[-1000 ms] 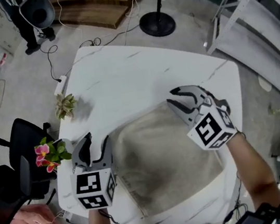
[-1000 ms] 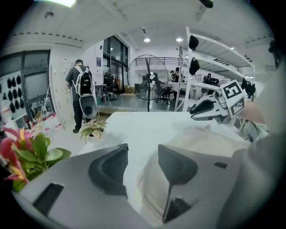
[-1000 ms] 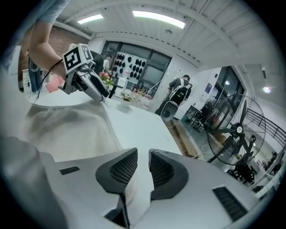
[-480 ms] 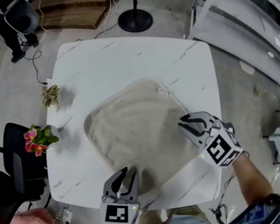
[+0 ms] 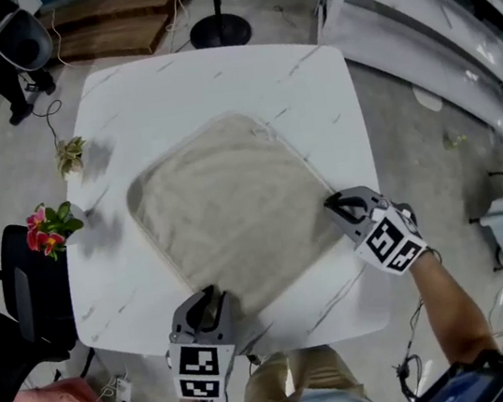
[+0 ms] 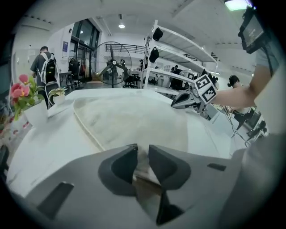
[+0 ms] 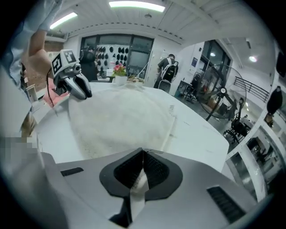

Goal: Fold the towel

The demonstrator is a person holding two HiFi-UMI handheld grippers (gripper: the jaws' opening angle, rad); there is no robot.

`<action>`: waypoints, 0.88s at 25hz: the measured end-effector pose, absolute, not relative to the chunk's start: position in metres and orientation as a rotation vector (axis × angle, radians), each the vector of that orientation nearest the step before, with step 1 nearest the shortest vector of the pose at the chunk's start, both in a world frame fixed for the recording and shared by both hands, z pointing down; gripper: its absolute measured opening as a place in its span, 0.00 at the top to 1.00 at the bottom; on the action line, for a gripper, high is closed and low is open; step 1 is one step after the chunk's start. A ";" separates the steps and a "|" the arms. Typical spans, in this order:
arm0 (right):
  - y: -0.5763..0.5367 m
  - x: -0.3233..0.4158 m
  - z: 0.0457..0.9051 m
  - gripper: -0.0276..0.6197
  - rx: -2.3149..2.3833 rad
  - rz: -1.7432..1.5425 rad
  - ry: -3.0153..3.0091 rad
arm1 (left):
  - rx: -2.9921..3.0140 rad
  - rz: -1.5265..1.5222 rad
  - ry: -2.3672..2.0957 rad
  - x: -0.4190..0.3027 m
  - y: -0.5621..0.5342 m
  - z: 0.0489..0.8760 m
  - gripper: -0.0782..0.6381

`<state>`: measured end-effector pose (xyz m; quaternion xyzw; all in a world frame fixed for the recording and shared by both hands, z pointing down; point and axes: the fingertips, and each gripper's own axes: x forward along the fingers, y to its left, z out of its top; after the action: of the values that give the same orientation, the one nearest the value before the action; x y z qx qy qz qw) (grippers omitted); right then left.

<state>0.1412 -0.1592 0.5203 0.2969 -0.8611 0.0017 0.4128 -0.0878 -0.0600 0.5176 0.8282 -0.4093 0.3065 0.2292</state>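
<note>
1. Towel lies spread flat over the middle of the table, set askew to its edges, with one corner close to the near edge and another toward the right edge.
2. Left gripper has the near corner. Its jaws have just been closing and stand narrow, with a fold of cloth pinched between the pads.
3. Right gripper has the corner by the right edge. Its jaws have just closed fully, with a thin strip of hem nipped between them.
4. Both holds look shallow, taking only the outermost cloth. A quick lift could pull a corner free, most likely on the left, where the pads sit less tightly.
5. If one hand rises or travels ahead of the other, the carried edge would probably land crooked against the far edge of the towel.
6. A wide sweep toward the table's left edge could brush the pink flowers or the small plant, both now apart from the cloth.
</note>
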 end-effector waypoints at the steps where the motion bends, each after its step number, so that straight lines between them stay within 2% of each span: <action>1: -0.158 0.141 0.519 0.93 0.758 0.010 -2.175 | 2.280 0.844 -1.134 -0.087 -0.059 0.516 0.77; 3: -0.153 0.139 0.506 0.88 0.748 -0.025 -2.194 | 2.296 0.822 -1.143 -0.086 -0.057 0.505 0.77; 7: -0.136 0.132 0.465 0.73 0.634 -0.178 -2.243 | 2.398 0.778 -1.146 -0.083 -0.044 0.472 0.62; 9: -0.122 0.130 0.453 0.66 0.523 -0.277 -2.225 | 2.452 0.798 -1.115 -0.080 -0.030 0.464 0.59; 22: -0.097 0.154 0.502 0.59 -0.011 -0.682 -2.063 | 2.538 1.189 -1.264 -0.084 -0.009 0.504 0.57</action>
<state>0.1544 -0.0969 0.5021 -0.0044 -0.8401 -0.2780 0.4658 -0.0839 -0.0094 0.5045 0.8249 -0.4110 0.3866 0.0335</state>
